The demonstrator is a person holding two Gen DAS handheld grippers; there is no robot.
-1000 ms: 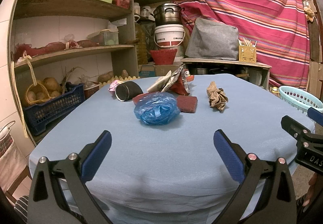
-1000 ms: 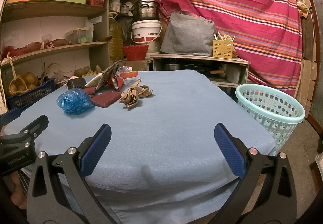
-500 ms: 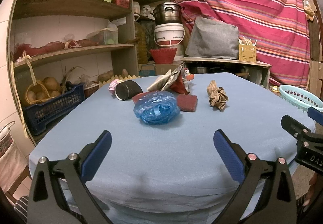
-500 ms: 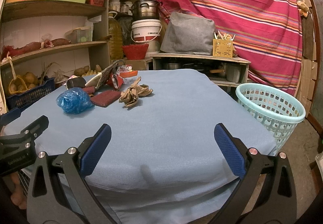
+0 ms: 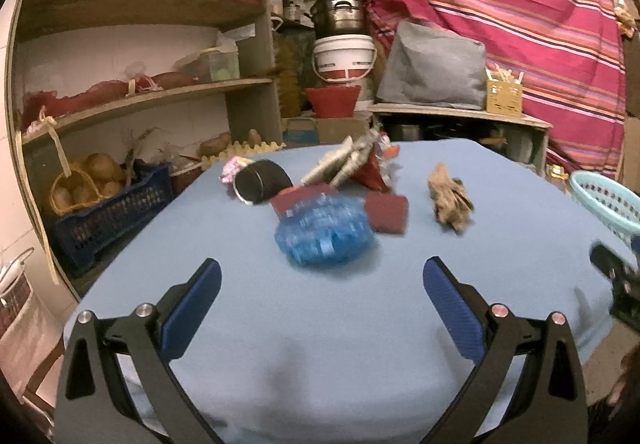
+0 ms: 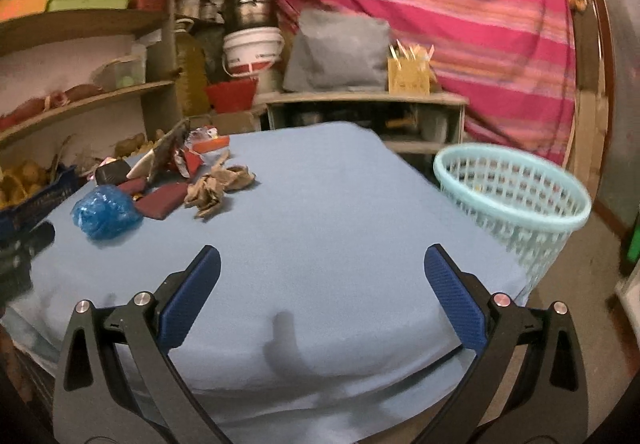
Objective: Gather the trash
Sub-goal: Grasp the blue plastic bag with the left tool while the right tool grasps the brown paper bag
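Observation:
Trash lies on the blue table: a crumpled blue plastic bag, a dark red sponge, crumpled brown paper, a black cup on its side and foil wrappers. My left gripper is open and empty, just short of the blue bag. My right gripper is open and empty over the bare table. The blue bag and brown paper lie to its far left. A light blue basket stands on the floor at the table's right.
Wooden shelves with a blue crate of potatoes stand left of the table. A low bench with a grey bag and a white bucket sits behind, before a striped curtain. The basket's rim shows at right.
My left gripper has moved forward toward the blue bag. My right gripper has moved forward and turned right, so the basket sits nearer the view's middle. Both jaws stay open.

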